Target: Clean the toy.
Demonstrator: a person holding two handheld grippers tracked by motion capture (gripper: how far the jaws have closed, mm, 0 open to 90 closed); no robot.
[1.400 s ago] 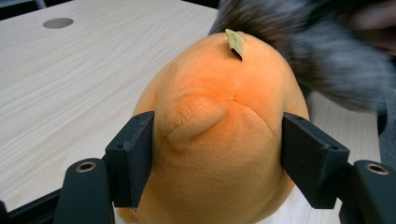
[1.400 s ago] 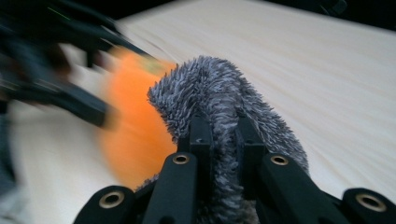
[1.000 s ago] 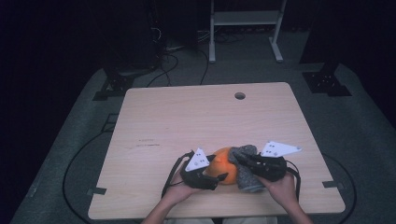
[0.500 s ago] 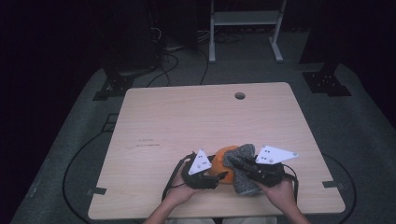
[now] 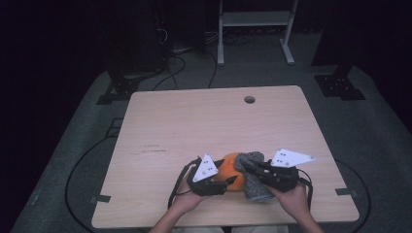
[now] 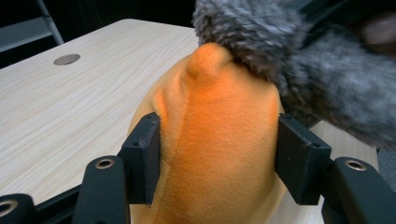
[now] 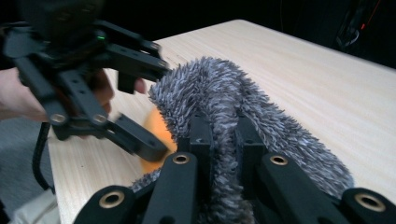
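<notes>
While the pale wooden surface (image 5: 184, 126) bears everything at its near edge, the fuzzy grey fabric cover (image 5: 255, 177) stays pinched in the right gripper (image 7: 223, 140) and the left gripper (image 6: 217, 154), jaws just closing, now squeezes the soft orange plush ball (image 6: 219, 140), steadying it for covering.

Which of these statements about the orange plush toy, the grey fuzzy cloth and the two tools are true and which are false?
1. The left tool has its jaws pressed on both sides of the orange plush toy. True.
2. The right tool is pinching the grey fuzzy cloth. True.
3. The cloth lies at the far end of the table, by the round hole. False: it is at the near edge, draped against the toy.
4. The right tool stands wide open over bare wood. False: its jaws are shut on the cloth.
</notes>
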